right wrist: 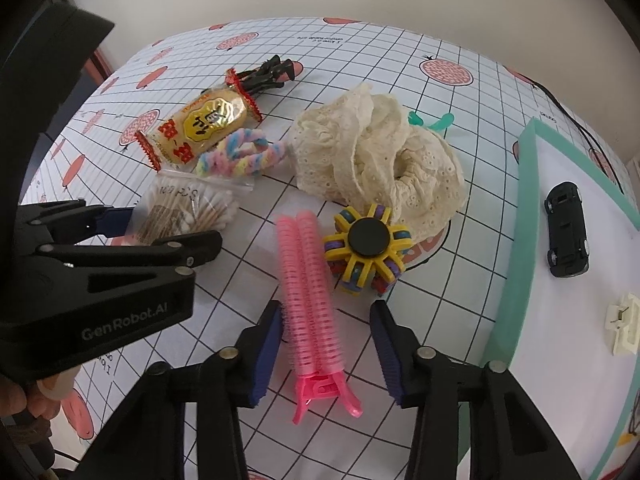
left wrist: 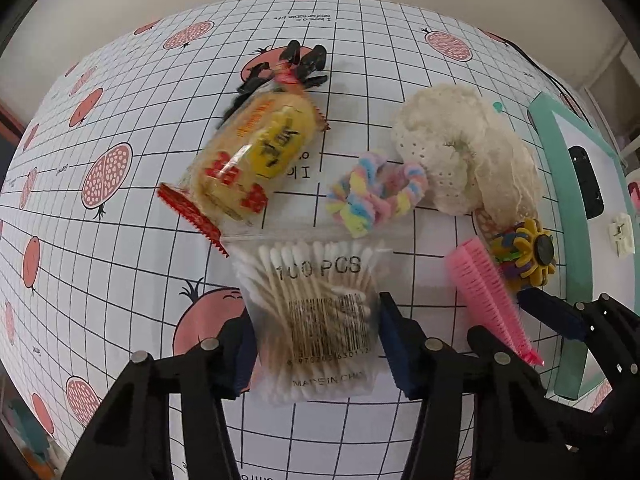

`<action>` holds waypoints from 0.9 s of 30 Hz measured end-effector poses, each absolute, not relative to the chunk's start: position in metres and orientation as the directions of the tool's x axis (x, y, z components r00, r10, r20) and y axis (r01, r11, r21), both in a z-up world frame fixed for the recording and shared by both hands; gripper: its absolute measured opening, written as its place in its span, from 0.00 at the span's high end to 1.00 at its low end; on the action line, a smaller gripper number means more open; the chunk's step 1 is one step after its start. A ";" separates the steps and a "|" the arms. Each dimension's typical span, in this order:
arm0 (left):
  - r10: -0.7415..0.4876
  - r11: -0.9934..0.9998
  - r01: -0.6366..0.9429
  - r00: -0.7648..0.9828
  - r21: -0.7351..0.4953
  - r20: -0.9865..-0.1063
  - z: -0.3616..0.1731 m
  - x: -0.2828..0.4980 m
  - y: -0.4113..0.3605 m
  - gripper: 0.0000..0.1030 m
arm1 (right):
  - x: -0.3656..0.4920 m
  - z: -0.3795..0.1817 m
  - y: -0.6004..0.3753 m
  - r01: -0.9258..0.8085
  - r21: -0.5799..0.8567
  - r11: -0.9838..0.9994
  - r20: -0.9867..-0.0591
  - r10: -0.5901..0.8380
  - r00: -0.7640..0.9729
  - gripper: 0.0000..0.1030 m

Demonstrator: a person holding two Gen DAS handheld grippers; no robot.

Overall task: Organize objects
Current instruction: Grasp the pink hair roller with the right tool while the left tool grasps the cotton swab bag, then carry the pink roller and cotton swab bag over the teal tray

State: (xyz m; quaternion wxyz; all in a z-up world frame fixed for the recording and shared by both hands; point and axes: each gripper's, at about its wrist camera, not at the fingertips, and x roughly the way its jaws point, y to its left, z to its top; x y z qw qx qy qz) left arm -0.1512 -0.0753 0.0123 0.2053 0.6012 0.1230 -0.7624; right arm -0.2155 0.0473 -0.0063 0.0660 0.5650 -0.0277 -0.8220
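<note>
the left tool (left wrist: 316, 344) stands wide open around the bag of cotton swabs (left wrist: 316, 312), at the lower middle of the left wrist frame; its blue pads sit on both sides of the bag, and i cannot tell if they touch it. the bag lies flat on the surface (left wrist: 120, 264), which has a grid cloth with pink fruit prints. above the bag, in the upper left of the frame, lies a snack packet (left wrist: 248, 160) with a black hair claw (left wrist: 300, 66) behind it. a pastel hair tie (left wrist: 374, 194) lies in the middle, just beside a cream lace cloth (left wrist: 460, 152).

in the right wrist frame the right tool (right wrist: 324, 354) is also wide open, with the pink hair roller clip (right wrist: 314, 292) between its fingers, apart from both pads. a yellow spinner toy (right wrist: 366, 250) sits just right of the clip, touching the lace cloth. at the right edge a white board with a green rim (right wrist: 516, 240) carries a black toy car (right wrist: 568, 232) and a small white clip (right wrist: 624, 324).
</note>
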 end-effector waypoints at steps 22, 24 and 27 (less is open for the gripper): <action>-0.164 -0.878 0.477 -0.213 0.044 -0.963 0.029 -0.147 -0.080 0.56 | -0.215 0.003 0.052 0.110 0.229 -0.967 -0.902 -0.253 -0.350 0.71; -0.169 -0.877 0.479 -0.220 0.044 -0.961 0.033 -0.145 -0.078 0.56 | -0.214 0.007 0.054 0.108 0.248 -0.963 -0.895 -0.271 -0.355 0.71; -0.177 -0.875 0.483 -0.230 0.046 -0.957 0.040 -0.143 -0.076 0.56 | -0.213 0.014 0.055 0.103 0.261 -0.960 -0.888 -0.280 -0.365 0.71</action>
